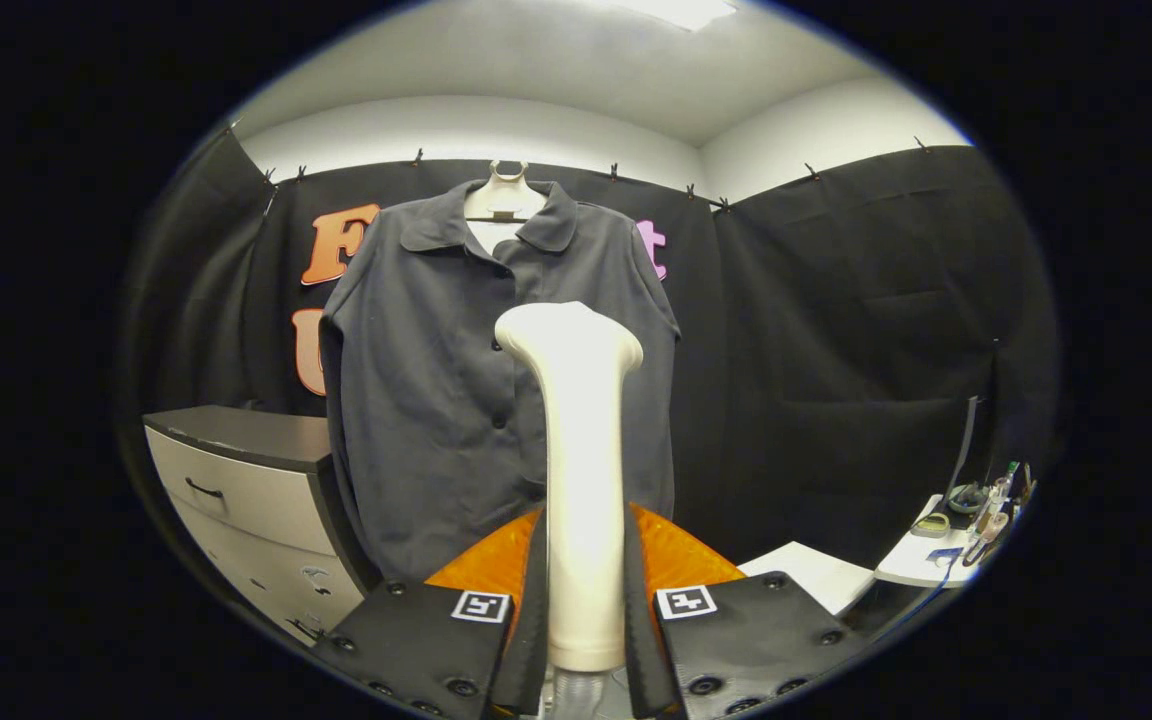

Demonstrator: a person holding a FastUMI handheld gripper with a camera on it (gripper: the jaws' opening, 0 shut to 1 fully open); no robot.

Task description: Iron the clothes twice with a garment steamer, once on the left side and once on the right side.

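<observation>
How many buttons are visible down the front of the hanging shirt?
2 on the dark shirt: one beside the steamer head, one lower. The steamer, held in the gripper, may hide others.

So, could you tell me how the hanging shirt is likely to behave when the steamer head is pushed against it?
The dark shirt hangs loose from a hanger, so it will probably give and swing back rather than resist. Its cloth looks thin and floppy, likely to fold or bunch under pressure. The steamer, clamped upright in the gripper jaws, looks rigid and should keep its shape.
</observation>
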